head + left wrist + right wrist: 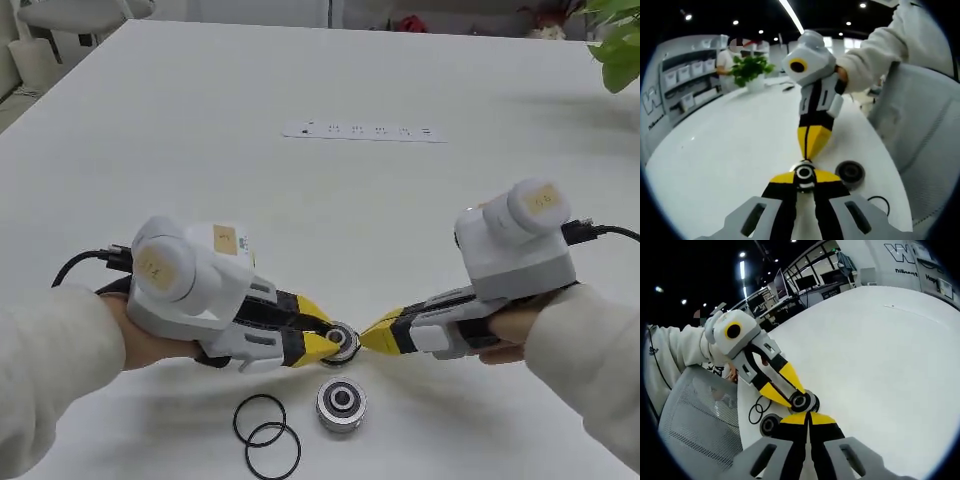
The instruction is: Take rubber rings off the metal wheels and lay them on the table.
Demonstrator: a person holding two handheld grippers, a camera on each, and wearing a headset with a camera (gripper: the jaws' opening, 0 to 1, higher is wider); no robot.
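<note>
My left gripper (pixel 333 341) is shut on a small metal wheel (pixel 343 339), which it holds just above the white table; its own view shows the wheel (pixel 804 173) between its yellow tips. My right gripper (pixel 366 338) comes in from the right with its jaws together, and its tip touches the held wheel's rim (pixel 802 401). Whether it pinches a rubber ring there is hidden. A second wheel (pixel 341 404) stands on the table in front of them. Two black rubber rings (pixel 266 434) lie overlapping to its left.
The white table (pixel 330 210) stretches far ahead, with a flat white socket strip (pixel 364 131) in the middle. A green plant (pixel 618 45) stands at the far right corner. A grey mesh chair (pixel 695 415) is close to the near edge.
</note>
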